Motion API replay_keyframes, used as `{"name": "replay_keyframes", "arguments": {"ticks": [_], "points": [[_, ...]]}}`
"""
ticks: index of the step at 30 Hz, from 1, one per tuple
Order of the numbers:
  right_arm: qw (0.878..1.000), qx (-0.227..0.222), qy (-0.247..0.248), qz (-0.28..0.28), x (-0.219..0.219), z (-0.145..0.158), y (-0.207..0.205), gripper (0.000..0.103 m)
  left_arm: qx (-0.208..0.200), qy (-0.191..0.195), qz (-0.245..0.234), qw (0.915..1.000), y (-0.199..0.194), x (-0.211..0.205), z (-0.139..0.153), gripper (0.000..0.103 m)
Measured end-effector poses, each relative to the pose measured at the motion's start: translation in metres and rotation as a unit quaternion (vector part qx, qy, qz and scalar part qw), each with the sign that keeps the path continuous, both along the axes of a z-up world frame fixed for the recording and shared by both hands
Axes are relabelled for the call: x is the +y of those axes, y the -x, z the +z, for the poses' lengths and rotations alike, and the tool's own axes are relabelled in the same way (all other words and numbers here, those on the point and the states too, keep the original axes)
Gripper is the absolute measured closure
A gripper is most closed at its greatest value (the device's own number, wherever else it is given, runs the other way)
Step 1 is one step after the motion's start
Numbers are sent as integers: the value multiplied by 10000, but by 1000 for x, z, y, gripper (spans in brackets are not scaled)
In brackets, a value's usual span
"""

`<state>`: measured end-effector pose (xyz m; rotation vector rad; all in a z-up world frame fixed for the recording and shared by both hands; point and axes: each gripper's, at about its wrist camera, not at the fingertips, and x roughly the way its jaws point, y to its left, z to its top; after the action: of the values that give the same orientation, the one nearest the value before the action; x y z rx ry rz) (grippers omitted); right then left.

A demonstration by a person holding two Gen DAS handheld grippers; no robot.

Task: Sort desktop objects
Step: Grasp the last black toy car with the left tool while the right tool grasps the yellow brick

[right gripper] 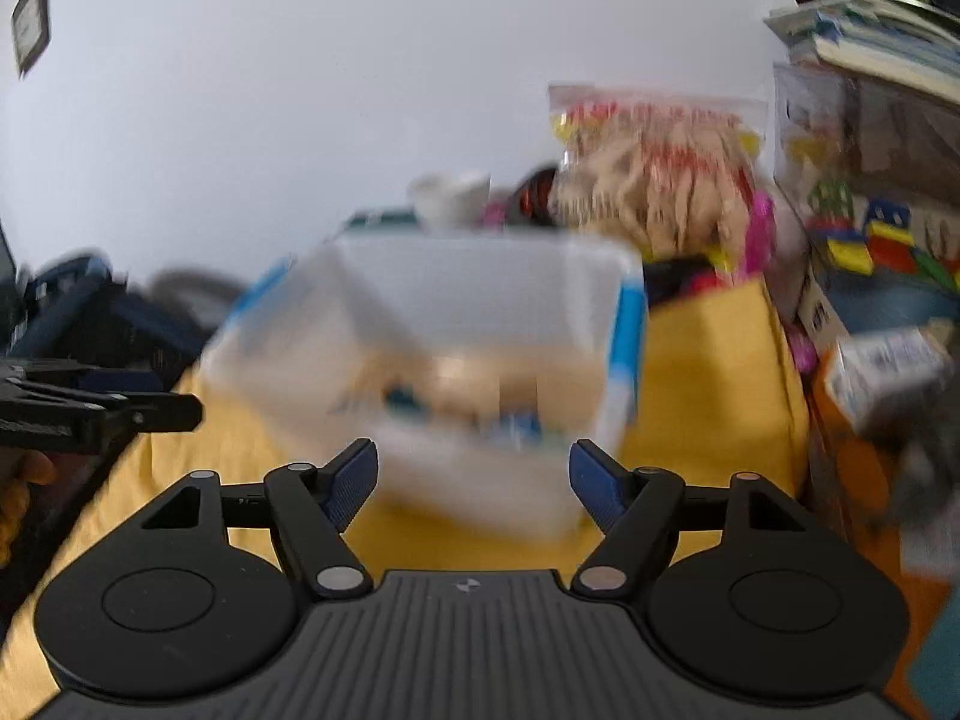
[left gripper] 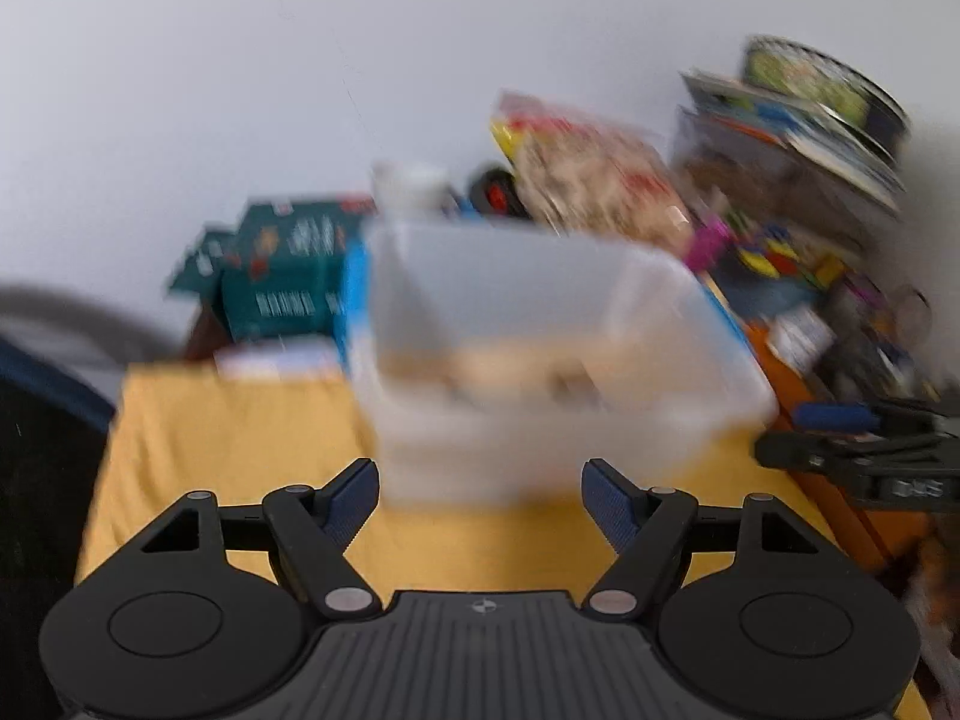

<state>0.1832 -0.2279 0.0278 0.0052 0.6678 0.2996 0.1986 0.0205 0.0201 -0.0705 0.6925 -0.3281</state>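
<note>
Both claws, left gripper (left gripper: 480, 501) and right gripper (right gripper: 474, 483), stand apart and empty, flanking 1 translucent white plastic bin (left gripper: 540, 348) on the yellow cloth-covered table (left gripper: 240, 450), probably poised to sort items into it.

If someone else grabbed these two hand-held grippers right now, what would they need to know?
Left hand-held gripper: open, holding nothing.
Right hand-held gripper: open, holding nothing.
Clear plastic bin stands on the yellow cloth just ahead of both, touched by neither; some items lie inside, too blurred to name.
Clutter is piled behind and to the right of the bin.
Done: some things are in the bin.
Left: the pile, as it looks.
</note>
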Motion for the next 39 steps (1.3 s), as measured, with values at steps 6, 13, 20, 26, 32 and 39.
{"name": "replay_keyframes", "arguments": {"ticks": [6,13,20,26,32,39], "points": [[9974,710,2,-136,-14,-56,51,29,590,-170,-646,9960,83,-37,-63,25],[9953,957,28,-161,-19,-69,78,29,926,-415,-766,9919,107,-70,-105,25],[9960,881,48,108,3,-71,82,29,906,-294,-643,9934,97,-62,-108,69],[9930,837,269,792,46,-83,78,31,816,-488,-694,9931,95,-38,-105,75],[9871,789,651,1234,76,-96,71,42,1100,-242,-581,9919,104,-22,-104,54],[9864,956,566,1208,74,-99,61,66,881,-238,-1042,9904,121,-23,-101,50]]}}
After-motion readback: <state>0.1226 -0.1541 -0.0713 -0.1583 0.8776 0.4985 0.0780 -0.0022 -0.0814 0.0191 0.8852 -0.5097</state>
